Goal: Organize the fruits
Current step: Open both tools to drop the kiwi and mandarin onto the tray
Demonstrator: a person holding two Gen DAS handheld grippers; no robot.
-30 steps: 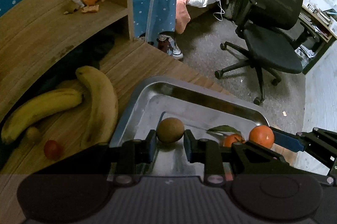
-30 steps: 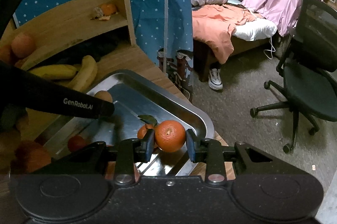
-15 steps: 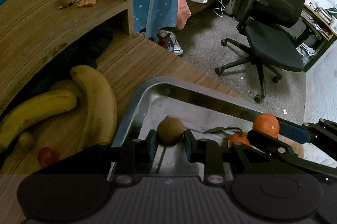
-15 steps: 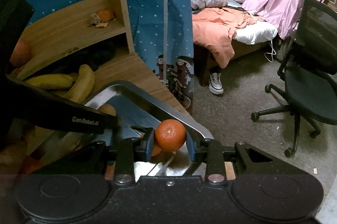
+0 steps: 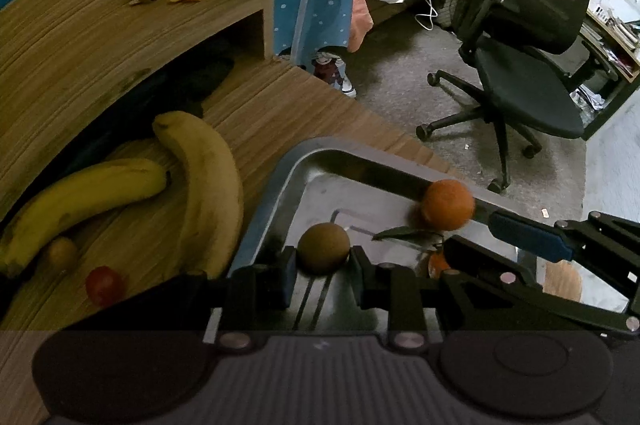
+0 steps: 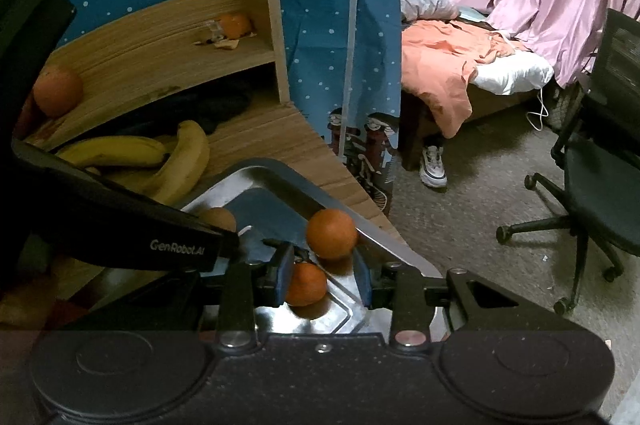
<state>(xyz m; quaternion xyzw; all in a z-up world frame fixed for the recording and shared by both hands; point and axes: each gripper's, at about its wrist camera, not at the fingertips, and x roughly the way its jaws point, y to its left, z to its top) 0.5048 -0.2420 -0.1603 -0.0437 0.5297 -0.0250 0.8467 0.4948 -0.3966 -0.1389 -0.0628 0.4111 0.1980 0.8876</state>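
Reading "GenRobot.AI", left claw [image 5: 323,271] grips kiwi [image 5: 323,248]; right claw [image 6: 322,273] released.

Tray [image 5: 280,181]: bare metal, brushed, dull sheen with blurred reflections; worktop [image 5: 276,113]: wood, matt, fine straight grain; shelf [image 5: 100,25] above it: same striped wood, matt; kiwi [image 5: 323,247]: brown, matt, fuzzy-looking skin; orange [image 6: 331,233]: finely dimpled peel, low sheen; bananas [image 5: 200,185]: smooth yellow skin, soft sheen, some brown flecks; left gripper [image 5: 322,275] body: black plastic, matt, ribbed near the camera; curtain [image 6: 320,5]: blue dotted cloth; floor [image 5: 400,97]: grey carpet, rough.
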